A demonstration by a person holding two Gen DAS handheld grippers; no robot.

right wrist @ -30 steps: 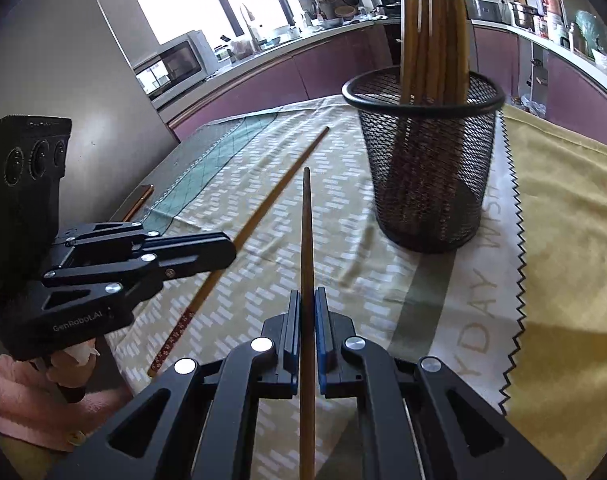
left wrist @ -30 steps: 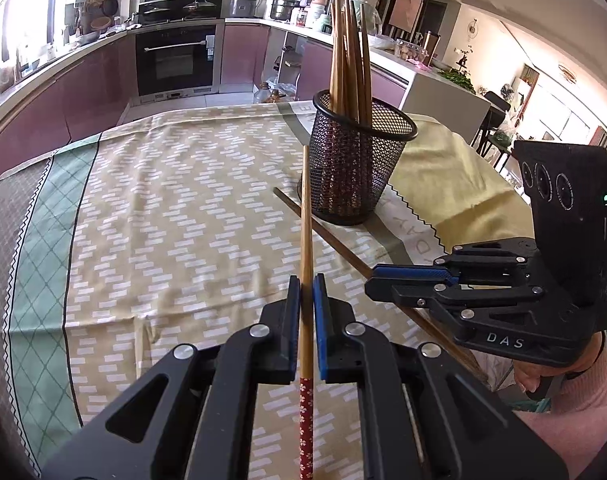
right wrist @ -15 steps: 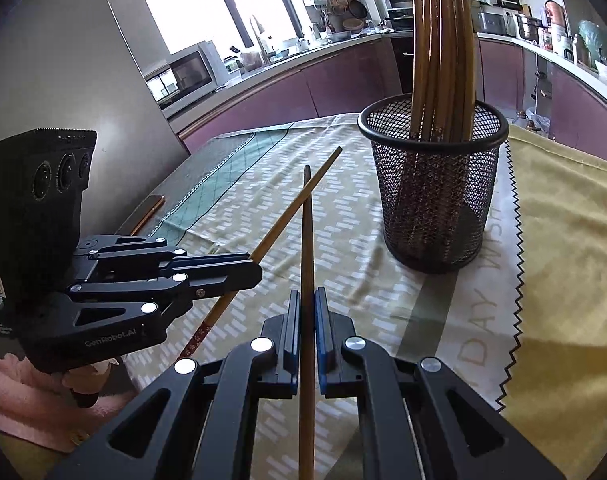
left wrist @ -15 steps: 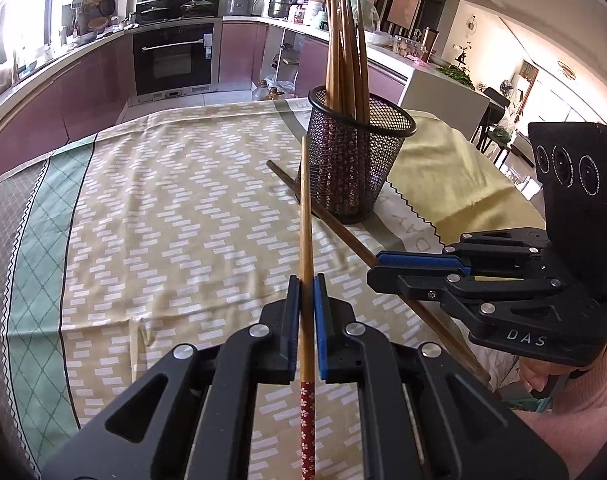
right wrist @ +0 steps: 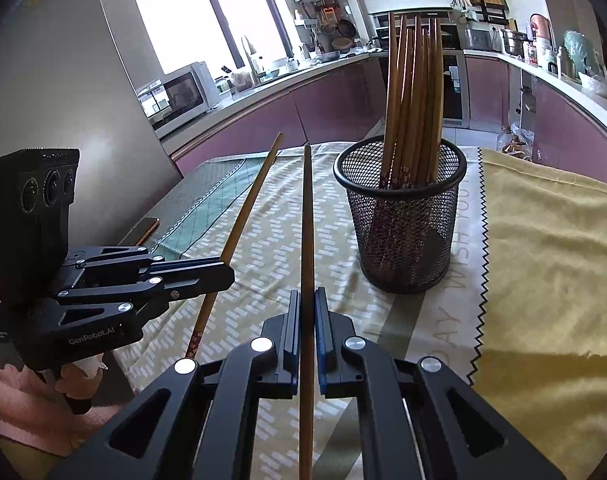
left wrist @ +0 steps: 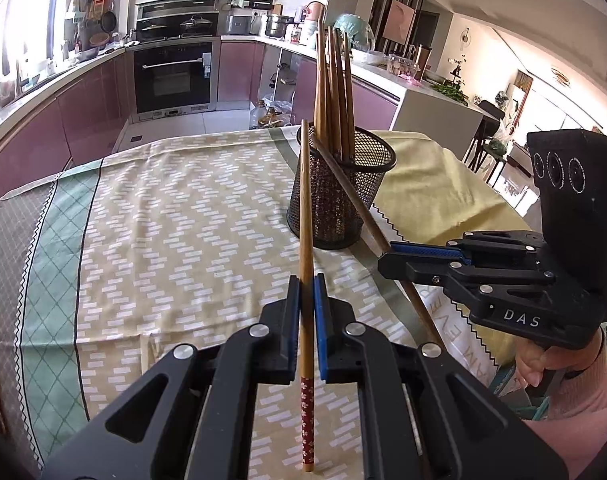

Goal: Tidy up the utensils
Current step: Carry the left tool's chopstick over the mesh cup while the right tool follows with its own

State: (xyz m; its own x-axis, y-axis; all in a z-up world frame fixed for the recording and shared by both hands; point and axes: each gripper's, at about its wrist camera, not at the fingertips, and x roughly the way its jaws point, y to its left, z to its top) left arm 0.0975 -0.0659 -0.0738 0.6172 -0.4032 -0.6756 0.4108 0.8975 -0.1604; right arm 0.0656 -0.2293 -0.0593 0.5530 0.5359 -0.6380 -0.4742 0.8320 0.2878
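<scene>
My left gripper [left wrist: 306, 280] is shut on a wooden chopstick with a red patterned end [left wrist: 305, 216], held above the table, tip toward the holder. My right gripper [right wrist: 307, 296] is shut on a darker wooden chopstick [right wrist: 307, 220], also lifted and pointing forward. The black mesh holder [left wrist: 341, 196] stands on the tablecloth with several chopsticks upright in it; it also shows in the right wrist view [right wrist: 403, 220], ahead and right of the held stick. Each gripper appears in the other's view: the right one [left wrist: 387, 258], the left one [right wrist: 227, 276].
A patterned tablecloth [left wrist: 175, 216] covers the table, with a yellow cloth [right wrist: 543, 248] on its right part. A phone-like object [right wrist: 143, 230] lies near the table's left edge. Kitchen counters and an oven [left wrist: 171, 76] stand behind the table.
Both grippers have risen and tilted up with their chopsticks. The holder now sits lower and farther in both views. Both chopstick tips have lifted off the table.
</scene>
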